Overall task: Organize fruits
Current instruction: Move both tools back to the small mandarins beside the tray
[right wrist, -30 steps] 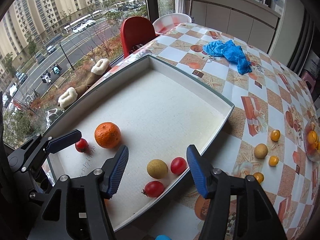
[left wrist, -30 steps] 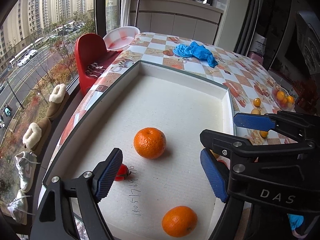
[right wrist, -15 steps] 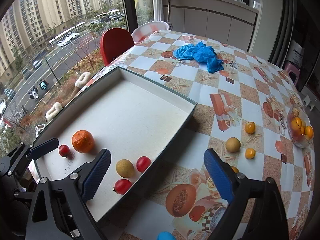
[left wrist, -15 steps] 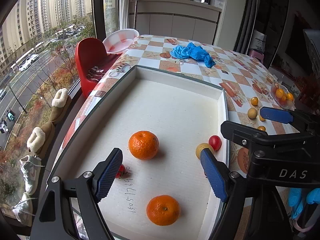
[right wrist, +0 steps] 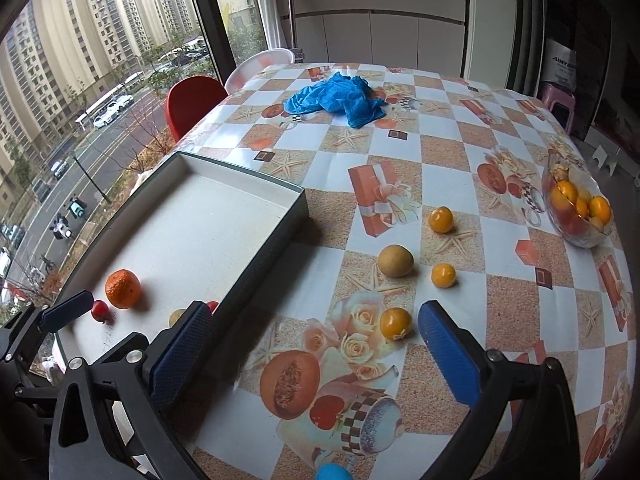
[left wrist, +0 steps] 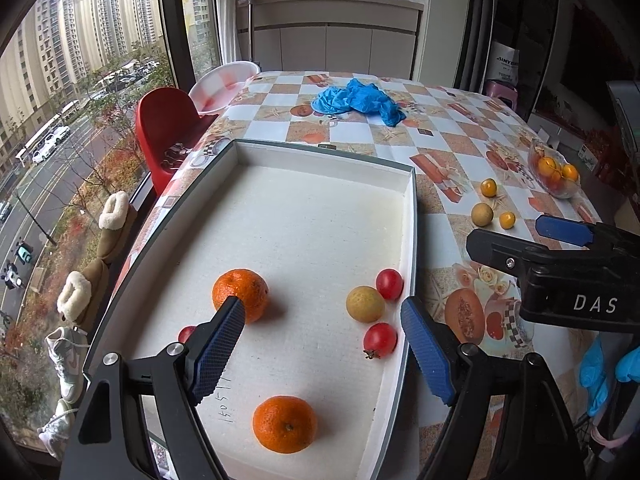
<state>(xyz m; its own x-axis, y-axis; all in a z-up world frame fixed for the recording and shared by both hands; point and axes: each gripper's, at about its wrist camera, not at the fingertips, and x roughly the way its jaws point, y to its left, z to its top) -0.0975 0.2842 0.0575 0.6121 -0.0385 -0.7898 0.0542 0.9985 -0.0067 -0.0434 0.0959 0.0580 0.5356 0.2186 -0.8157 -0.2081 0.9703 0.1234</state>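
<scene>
A white tray [left wrist: 408,216] on the table holds two oranges [left wrist: 240,294] [left wrist: 285,424], a tan round fruit [left wrist: 365,304] and red cherry tomatoes [left wrist: 389,283] [left wrist: 380,339]. My left gripper [left wrist: 320,354] is open and empty above the tray's near part. My right gripper [right wrist: 316,354] is open and empty over the tablecloth right of the tray [right wrist: 276,236]. Loose on the cloth ahead of it lie small yellow-orange fruits [right wrist: 395,323] [right wrist: 443,275] [right wrist: 441,219] and a tan fruit [right wrist: 395,261].
A glass bowl [right wrist: 576,216] of fruit stands at the table's right edge. A blue crumpled cloth [right wrist: 340,98] lies at the far end. A red chair [left wrist: 160,128] and a white basin [left wrist: 224,88] stand left of the table, by the window.
My right gripper has swung right, from over the tray to over the tablecloth near the loose fruits. My left gripper has pulled back and up, showing more of the tray.
</scene>
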